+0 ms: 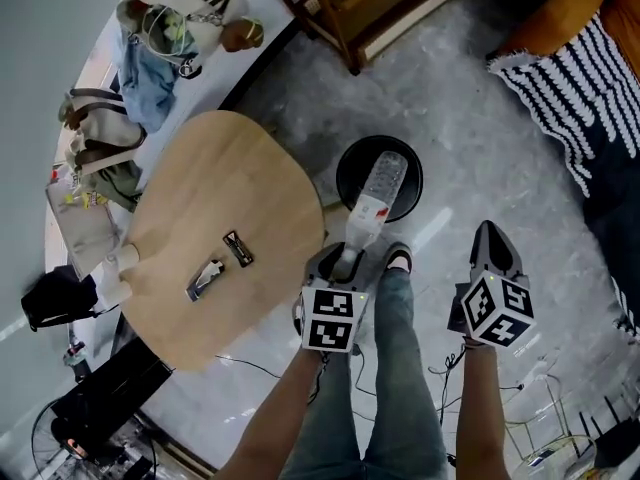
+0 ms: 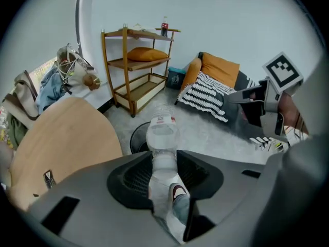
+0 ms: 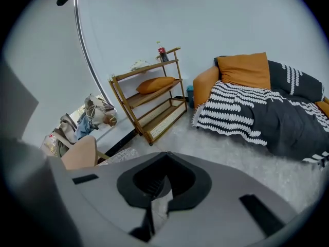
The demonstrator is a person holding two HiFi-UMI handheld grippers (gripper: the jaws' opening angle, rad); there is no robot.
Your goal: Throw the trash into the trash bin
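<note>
My left gripper (image 1: 349, 258) is shut on the lower part of a clear plastic bottle (image 1: 376, 197), which sticks out tilted from the jaws. The bottle's far end hangs over the round black trash bin (image 1: 352, 168) on the floor. In the left gripper view the bottle (image 2: 163, 133) runs up between the jaws, with the bin (image 2: 134, 138) showing dark behind it. My right gripper (image 1: 493, 240) hangs to the right over the bare floor, jaws together and holding nothing. In the right gripper view its jaw tips (image 3: 166, 158) meet.
A round wooden table (image 1: 230, 168) stands left of the bin with two small items (image 1: 238, 248) on it. Bags (image 1: 150, 38) lie by the wall, a wooden shelf (image 1: 370, 8) stands at the back, and a sofa with a striped blanket (image 1: 590, 88) is at the right. The person's jeans legs (image 1: 400, 368) are below the grippers.
</note>
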